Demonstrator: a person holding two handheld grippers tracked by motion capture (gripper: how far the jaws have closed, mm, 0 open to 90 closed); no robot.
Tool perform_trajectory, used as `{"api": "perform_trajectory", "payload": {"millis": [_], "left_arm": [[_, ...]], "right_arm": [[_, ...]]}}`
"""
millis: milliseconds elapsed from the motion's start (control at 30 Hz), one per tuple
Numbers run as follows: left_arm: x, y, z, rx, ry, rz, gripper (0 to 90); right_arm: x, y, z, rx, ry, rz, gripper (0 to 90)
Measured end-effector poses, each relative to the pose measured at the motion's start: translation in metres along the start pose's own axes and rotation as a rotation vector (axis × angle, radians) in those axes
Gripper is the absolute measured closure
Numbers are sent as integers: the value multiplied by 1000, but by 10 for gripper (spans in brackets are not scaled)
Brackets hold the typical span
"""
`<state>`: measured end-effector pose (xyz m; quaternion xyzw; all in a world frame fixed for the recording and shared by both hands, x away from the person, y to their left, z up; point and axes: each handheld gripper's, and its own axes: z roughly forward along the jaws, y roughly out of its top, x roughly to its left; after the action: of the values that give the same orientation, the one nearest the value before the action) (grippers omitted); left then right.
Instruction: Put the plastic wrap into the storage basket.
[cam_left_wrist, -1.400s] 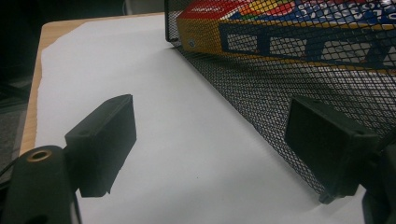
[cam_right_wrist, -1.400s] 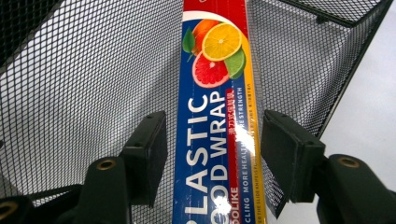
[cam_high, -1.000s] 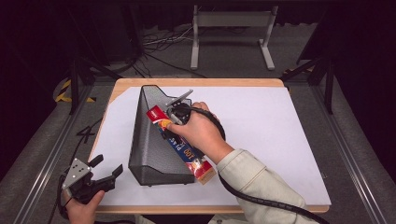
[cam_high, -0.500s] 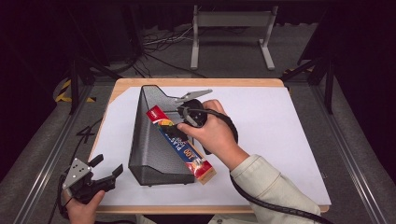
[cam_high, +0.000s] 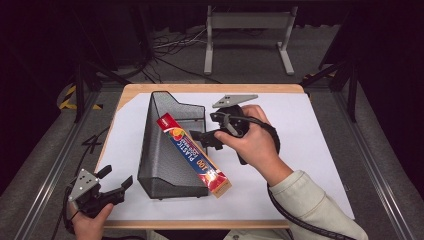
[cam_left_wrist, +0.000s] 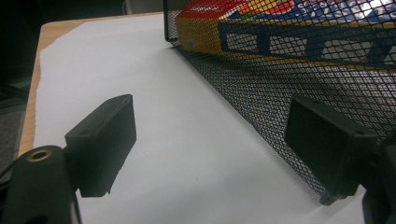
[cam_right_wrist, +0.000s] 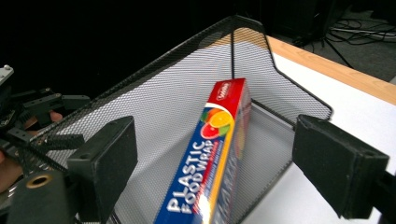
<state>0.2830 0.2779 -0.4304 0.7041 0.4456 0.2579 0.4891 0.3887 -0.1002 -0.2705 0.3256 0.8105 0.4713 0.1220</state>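
Note:
A black mesh holder (cam_high: 162, 165) stands on the white sheet, left of the table's middle. A long plastic food wrap box (cam_high: 192, 155) lies slanted in it, red end up at the back, its lower end poking out over the front right rim. My right gripper (cam_high: 206, 138) is open just right of the box, with nothing between its jaws. In the right gripper view the box (cam_right_wrist: 219, 154) rests inside the mesh holder (cam_right_wrist: 187, 79), ahead of the open pads (cam_right_wrist: 105, 158). My left gripper (cam_high: 114, 186) stands open at the table's front left corner, beside the holder's wall (cam_left_wrist: 289, 79).
A white sheet (cam_high: 310, 150) covers the wooden table (cam_high: 200, 89). A metal stand (cam_high: 247, 30) and cables lie on the floor beyond the far edge. Dark frame rails run along both sides. The sheet's right half is bare.
My right gripper has drawn away from the box's red end, to the right, and now stands clear of it. The box stays slanted in the holder. The left gripper has not moved.

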Motion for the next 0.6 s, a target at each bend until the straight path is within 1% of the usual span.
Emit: {"api": "perform_trajectory", "payload": {"millis": [67,200,233,267,400,500,600], "left_arm": [[0,0,0,3,-2,7,174],[0,0,0,4,-2,7,174],[-1,0,1,4,-1,3,174],[-1,0,1,5,-1,4,174],[-1,0,2,4,-2,8,174],[-1,1,3,3,-2,7,174],[-1,1,3,5,-2,10,174]], "right_arm": [[-5,-3,-9,-8,-7,3,146],[-16,-9,-28,-27,-21,17,143],[-16,-9,-28,-27,-21,17,143],[-20,-11,-34,-30,-28,24,142],[-31,-18,-50,-35,-47,40,140],[-40,-23,-61,-35,-65,38,137],[-48,-28,-72,-35,-83,49,134]]}}
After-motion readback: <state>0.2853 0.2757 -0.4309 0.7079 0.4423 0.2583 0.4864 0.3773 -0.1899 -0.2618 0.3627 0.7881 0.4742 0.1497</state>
